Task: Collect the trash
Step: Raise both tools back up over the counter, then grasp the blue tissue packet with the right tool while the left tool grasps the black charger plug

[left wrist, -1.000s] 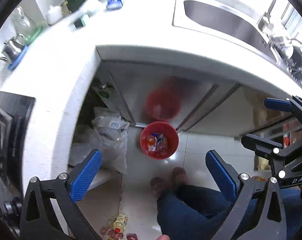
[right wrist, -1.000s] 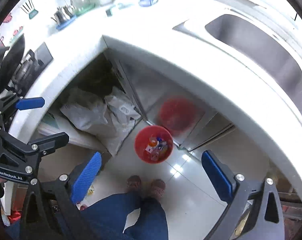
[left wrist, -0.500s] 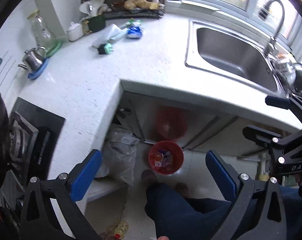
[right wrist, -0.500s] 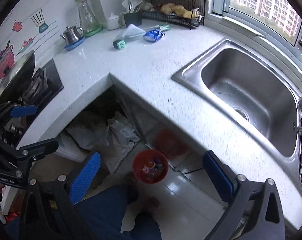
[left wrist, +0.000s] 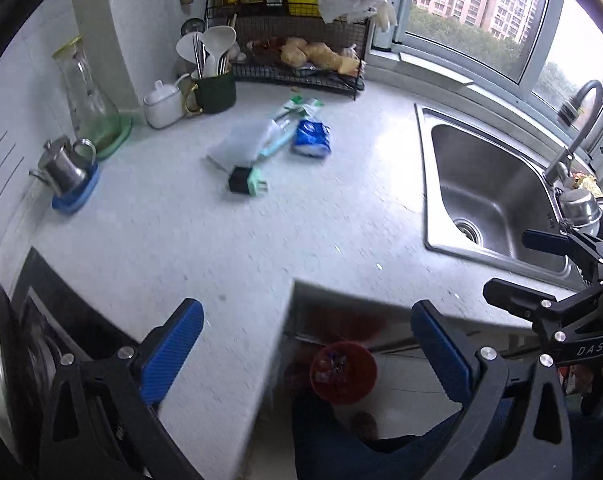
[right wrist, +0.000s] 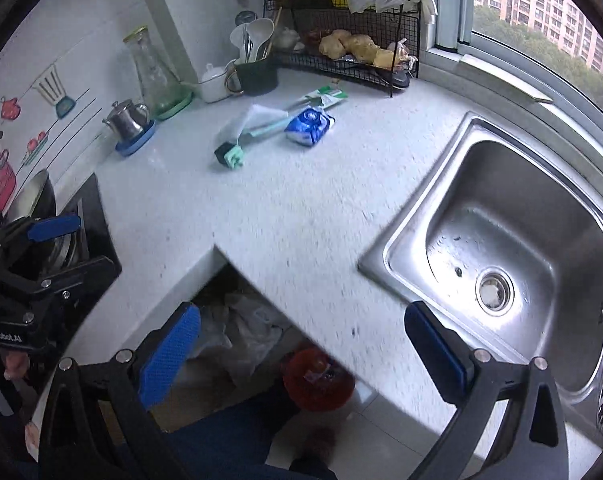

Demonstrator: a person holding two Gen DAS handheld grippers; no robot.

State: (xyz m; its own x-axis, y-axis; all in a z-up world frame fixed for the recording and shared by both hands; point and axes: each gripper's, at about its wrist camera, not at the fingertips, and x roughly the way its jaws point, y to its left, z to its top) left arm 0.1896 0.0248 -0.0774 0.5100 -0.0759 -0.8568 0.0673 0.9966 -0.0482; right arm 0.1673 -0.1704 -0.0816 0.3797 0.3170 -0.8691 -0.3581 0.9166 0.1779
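Note:
Trash lies at the back of the white counter [left wrist: 189, 240]: a blue snack packet [left wrist: 312, 138] [right wrist: 309, 127], a toothbrush package [left wrist: 285, 128] [right wrist: 285, 120] on a clear plastic wrapper [left wrist: 241, 144], and a small black and green box [left wrist: 245, 181] [right wrist: 228, 155]. A red bin [left wrist: 343, 372] [right wrist: 317, 376] with trash in it stands on the floor below the counter edge. My left gripper [left wrist: 307, 348] and my right gripper [right wrist: 301, 346] are both open and hold nothing, raised over the counter's near edge, well short of the trash.
A steel sink [left wrist: 489, 196] [right wrist: 497, 248] is on the right with a tap [left wrist: 581, 120]. A wire rack [left wrist: 301, 60], a utensil cup [left wrist: 213, 88], a glass carafe [left wrist: 89, 100] and a small kettle [left wrist: 65, 168] line the back. A stove [right wrist: 73, 232] is at the left. The person's legs [left wrist: 381, 440] are below.
Both grippers have tilted up from the floor and the red bin toward the counter top. The trash at the back has come into fuller view. Both stayed open.

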